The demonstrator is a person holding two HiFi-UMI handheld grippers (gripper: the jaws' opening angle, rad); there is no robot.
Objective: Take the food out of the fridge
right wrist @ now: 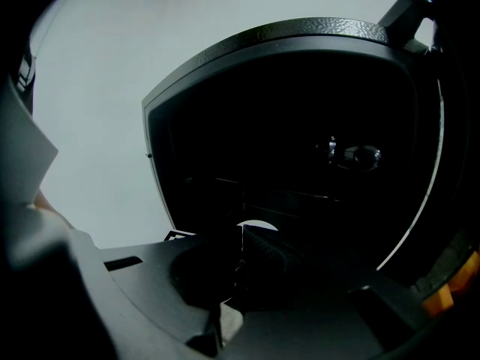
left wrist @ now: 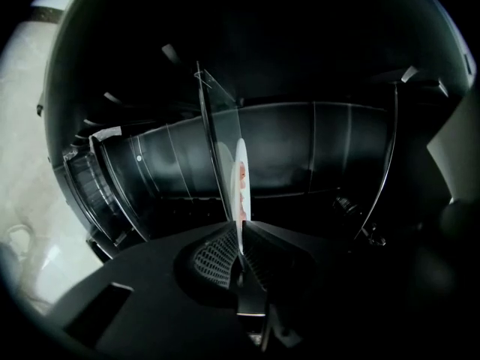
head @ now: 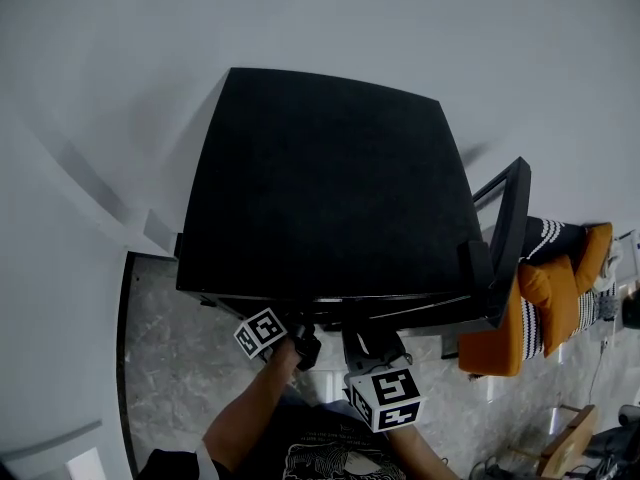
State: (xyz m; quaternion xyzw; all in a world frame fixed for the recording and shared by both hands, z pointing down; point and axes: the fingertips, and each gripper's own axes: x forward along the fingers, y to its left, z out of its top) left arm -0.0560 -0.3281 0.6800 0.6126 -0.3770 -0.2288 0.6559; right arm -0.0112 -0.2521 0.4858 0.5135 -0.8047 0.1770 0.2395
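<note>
Your way in is the open front of the fridge (head: 320, 198), under its black top. The door (head: 508, 230) stands open on your right with an orange chair (head: 487, 350) just past it, so that side is blocked (the left side, over the grey floor (head: 165, 368), is open). Inside, a clear shelf pane (left wrist: 212, 141) runs just beside the plate (left wrist: 241, 177) pinched in the left gripper (left wrist: 238, 231), leaving barely a slit between them. On the plate's other side there is open dark room as far as a thin rail (left wrist: 388, 163). The back wall (left wrist: 300, 152) closes off the cavity.
</note>
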